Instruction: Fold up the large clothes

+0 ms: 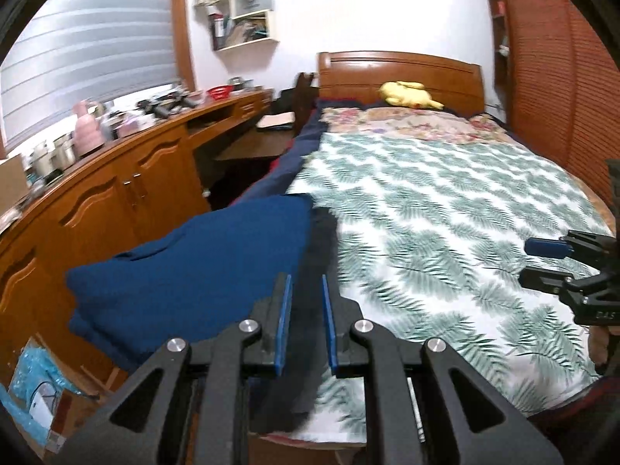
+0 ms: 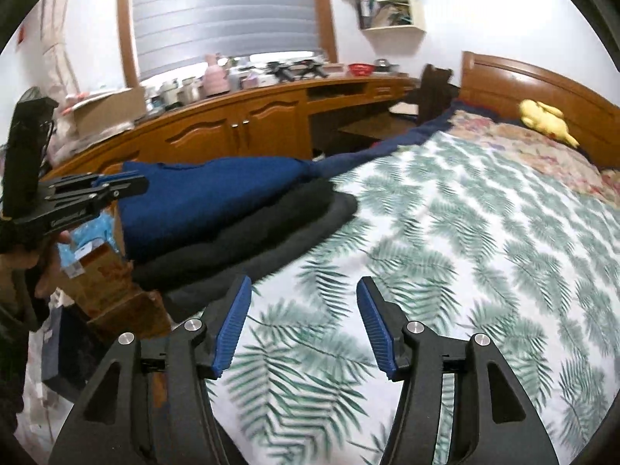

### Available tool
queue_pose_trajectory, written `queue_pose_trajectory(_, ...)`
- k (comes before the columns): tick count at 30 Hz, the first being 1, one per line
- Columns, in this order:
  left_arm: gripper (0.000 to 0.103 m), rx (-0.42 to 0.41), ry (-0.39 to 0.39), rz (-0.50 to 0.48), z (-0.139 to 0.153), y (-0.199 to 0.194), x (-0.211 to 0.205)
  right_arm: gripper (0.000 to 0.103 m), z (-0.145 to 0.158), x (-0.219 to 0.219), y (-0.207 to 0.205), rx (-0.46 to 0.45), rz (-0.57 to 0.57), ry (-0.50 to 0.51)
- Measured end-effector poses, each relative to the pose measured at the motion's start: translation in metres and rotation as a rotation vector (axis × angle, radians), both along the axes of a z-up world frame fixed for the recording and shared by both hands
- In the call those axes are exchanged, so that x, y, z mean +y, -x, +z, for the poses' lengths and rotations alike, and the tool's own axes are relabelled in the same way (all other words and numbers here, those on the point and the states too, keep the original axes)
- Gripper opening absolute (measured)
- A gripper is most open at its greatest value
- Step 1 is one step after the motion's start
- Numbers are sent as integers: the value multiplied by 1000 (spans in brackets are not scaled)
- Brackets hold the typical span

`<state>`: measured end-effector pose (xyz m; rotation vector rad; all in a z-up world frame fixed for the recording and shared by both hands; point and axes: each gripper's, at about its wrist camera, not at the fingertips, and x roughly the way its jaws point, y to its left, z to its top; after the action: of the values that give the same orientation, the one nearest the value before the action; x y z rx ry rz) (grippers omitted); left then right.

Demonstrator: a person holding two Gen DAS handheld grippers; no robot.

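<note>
A folded blue garment [image 1: 193, 263] lies on a dark grey garment [image 1: 321, 240] at the left edge of the bed. My left gripper [image 1: 305, 277] hovers just above this pile. Its blue pads stand a narrow gap apart, with only the dark cloth showing below them. In the right wrist view the blue garment [image 2: 209, 201] and the dark garment [image 2: 252, 240] lie ahead to the left, and the left gripper [image 2: 135, 184] is beside them in a hand. My right gripper [image 2: 304, 283] is open and empty over the leaf-print bedspread [image 2: 426, 252]. The left wrist view shows the right gripper [image 1: 525, 264] at the right edge.
A wooden cabinet [image 1: 116, 193] with a cluttered top runs along the wall left of the bed. A yellow plush toy [image 1: 407, 95] lies by the headboard [image 1: 399, 69]. A cardboard box [image 2: 112, 271] and bags sit on the floor. A slatted wardrobe [image 1: 562, 97] stands at the right.
</note>
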<state>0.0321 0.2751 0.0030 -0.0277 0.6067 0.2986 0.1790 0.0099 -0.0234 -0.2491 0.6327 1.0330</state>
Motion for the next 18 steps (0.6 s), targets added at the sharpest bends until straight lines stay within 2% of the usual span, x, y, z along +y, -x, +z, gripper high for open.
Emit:
queue_pose_trajectory(8,14,32,10,-117,-18,-40,-83,69,-4,-81,-16,-25,-144,-5)
queue_pose_trajectory(11,14,54,18,-159,-28,-57,-113,70,-8,-111,-18,-41,-193,0)
queue_pose_trajectory(15,15,71,64,-218,-41,-76,-147,72,-15,-147,-21,-53,-253,10)
queue_pose_trajectory(18,15,63,60,-234,-48,-88,-174,74,-25,-175,-24,-50,-308,16)
